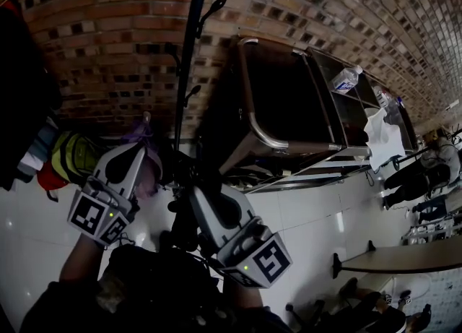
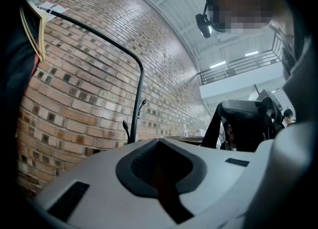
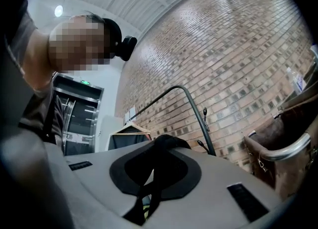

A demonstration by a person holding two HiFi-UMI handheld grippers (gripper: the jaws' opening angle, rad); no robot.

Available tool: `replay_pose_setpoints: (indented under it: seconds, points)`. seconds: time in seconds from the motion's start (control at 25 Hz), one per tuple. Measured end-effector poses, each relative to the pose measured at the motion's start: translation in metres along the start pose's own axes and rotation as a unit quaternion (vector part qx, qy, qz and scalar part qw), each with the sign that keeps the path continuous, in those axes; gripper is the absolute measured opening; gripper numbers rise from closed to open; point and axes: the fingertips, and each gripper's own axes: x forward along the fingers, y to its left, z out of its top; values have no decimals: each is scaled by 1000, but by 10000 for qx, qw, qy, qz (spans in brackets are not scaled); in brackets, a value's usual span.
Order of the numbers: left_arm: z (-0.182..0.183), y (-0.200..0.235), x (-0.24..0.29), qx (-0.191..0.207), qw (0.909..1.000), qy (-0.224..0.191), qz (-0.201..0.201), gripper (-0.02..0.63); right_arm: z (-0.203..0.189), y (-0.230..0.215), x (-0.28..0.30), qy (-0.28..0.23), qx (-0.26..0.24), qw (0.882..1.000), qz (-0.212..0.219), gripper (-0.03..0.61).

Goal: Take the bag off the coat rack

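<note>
Since the right gripper (image 1: 202,200) has its jaws pressed together on a black strap (image 3: 149,193), we read that strap as part of the bag. It loops up over the jaw tips and drops back into the slot. The left gripper (image 1: 138,152) is closed too, jaws together on a dark reddish strip (image 2: 164,188). That is likely a second strap, but we can't confirm it.

We take the bag (image 1: 160,275) itself to be the dark bulk low between the two grippers, on our side of them. Its edges blur into shadow.

Key relation: the coat rack pole (image 1: 189,50) stands upright just beyond both jaw tips, roughly between them. So the bag lies back from the pole toward us and below the jaws, with the straps running down to it. Neither gripper is clearly nearer the pole.

The hooks (image 1: 211,8) we see higher on the pole are bare, and none touches the black strap in the right gripper view. Any lower hook is hidden behind the grippers.

We judge the coming move to be a pull straight back toward us, away from the pole's axis, both grippers together. The risk is a strap snagging a low hook we can't see.

Hung clothes (image 1: 72,157) sit at the left and a cart with a chrome rail (image 1: 253,100) at the right, both apart from the bag.
</note>
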Motion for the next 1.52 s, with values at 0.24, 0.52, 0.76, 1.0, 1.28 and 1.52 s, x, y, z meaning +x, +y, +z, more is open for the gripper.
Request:
replay_pose_setpoints:
  seconds: [0.24,0.52,0.76,1.0,1.28,1.52]
  points:
    - [16,4,-39,-18,9999,-91,-115,17,-13,27,9,65,-59,9998,-178,27]
    - [36,15,-104,17,9999,-107,-50,17,-26,65,17,-96,117,9990,-410,27]
    - [36,12,-158,-17,9999,-153,-69,17,-49,119,19,-12,146,9995,-272,26]
    - [40,4,-215,-72,9998,-134,-146,17,-67,171,12,-26,243,9992,-319,25]
    - [42,1,-271,-82,9997,-89,-221,17,-86,225,8,170,148,9991,-361,25]
    - [46,2,-301,-135,9996,-89,-250,17,-95,253,5,214,168,9985,-475,25]
